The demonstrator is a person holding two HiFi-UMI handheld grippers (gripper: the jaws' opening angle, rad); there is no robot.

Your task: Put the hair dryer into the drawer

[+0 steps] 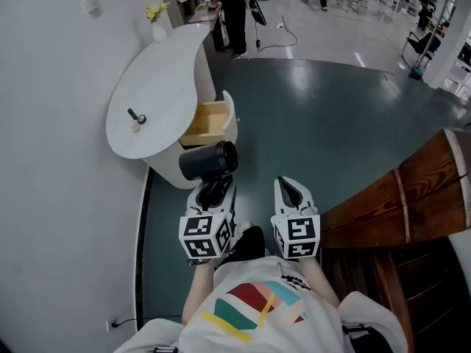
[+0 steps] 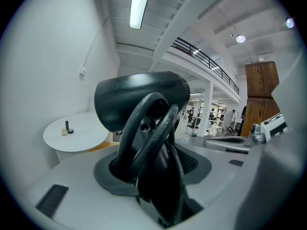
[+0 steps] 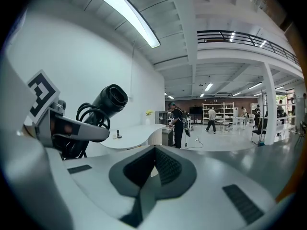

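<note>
Left gripper (image 1: 213, 191), low centre, is clamped on the hair dryer (image 1: 209, 160) by its handle, right gripper (image 1: 289, 188) has jaws together and empty, and the drawer (image 1: 208, 121) just above sits open, so only the drop-in's left.

Matt black plastic hair dryer (image 1: 208, 160), smooth white tabletop (image 1: 158, 87), pale wood drawer (image 1: 208, 121), glossy floor (image 1: 324, 123)

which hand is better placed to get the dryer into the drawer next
Left. The left gripper holds the dryer with its cord, and it lines up with the open drawer just ahead. The right gripper is empty, jaws together, and off to the drawer's side.
</note>
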